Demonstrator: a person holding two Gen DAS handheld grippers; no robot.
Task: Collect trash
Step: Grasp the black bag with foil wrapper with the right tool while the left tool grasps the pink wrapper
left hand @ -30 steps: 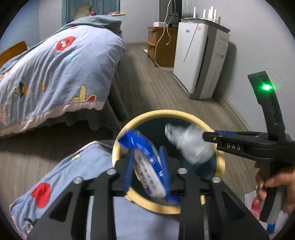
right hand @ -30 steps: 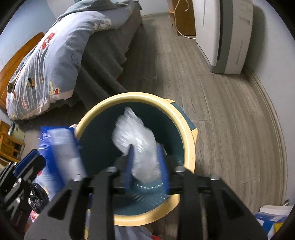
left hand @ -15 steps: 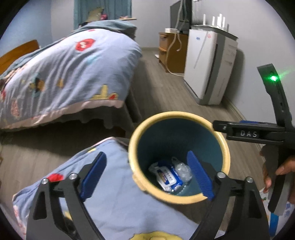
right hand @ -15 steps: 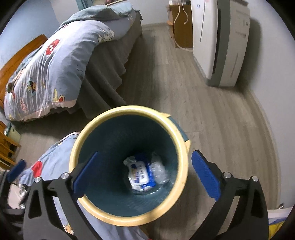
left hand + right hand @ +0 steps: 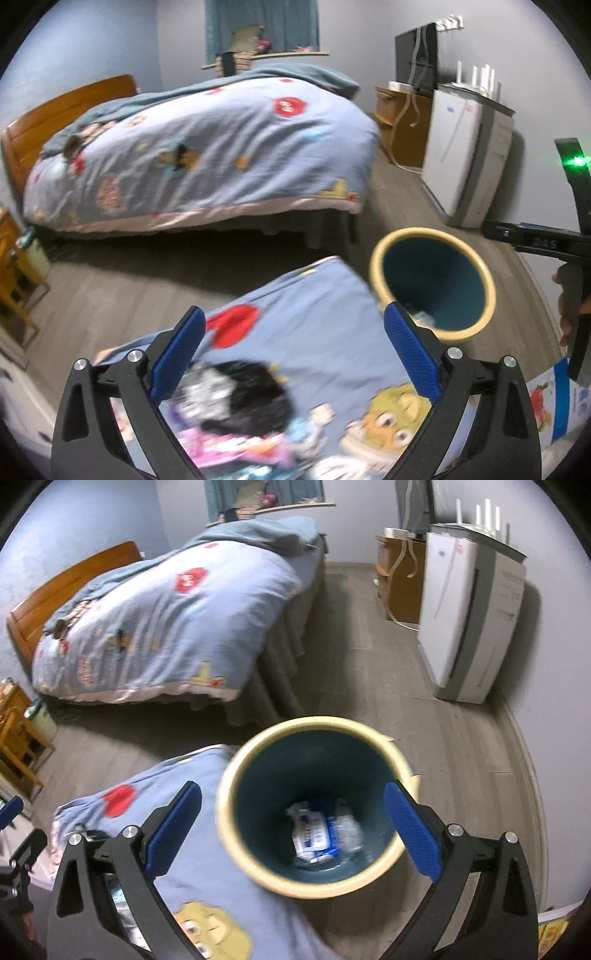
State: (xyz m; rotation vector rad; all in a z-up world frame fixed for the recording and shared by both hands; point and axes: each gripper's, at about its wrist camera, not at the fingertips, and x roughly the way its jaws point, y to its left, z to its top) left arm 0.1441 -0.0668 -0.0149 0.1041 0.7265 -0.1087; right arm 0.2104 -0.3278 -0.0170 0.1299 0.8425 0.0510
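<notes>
A teal bin with a cream rim (image 5: 226,805) stands on the floor. On its bottom lie a blue-and-white wrapper (image 5: 314,836) and a crumpled clear plastic piece (image 5: 349,829). My right gripper (image 5: 293,829) hangs above the bin mouth, open, with nothing between its blue pads. My left gripper (image 5: 293,352) is open too and empty, over a folded cartoon quilt (image 5: 321,332) left of the bin (image 5: 376,266). Blurred black and pink litter (image 5: 236,402) lies on that quilt under the left fingers.
A bed with a matching quilt (image 5: 207,162) fills the left and middle. A white air purifier (image 5: 465,162) and a wooden cabinet (image 5: 402,125) stand by the right wall. Wooden furniture (image 5: 14,280) is at the far left. A printed box (image 5: 554,402) lies at the lower right.
Both grippers opened and let the wrapper and the clear plastic drop into the bin. Both then rose and drew back, and the left one swung left over the quilt.
</notes>
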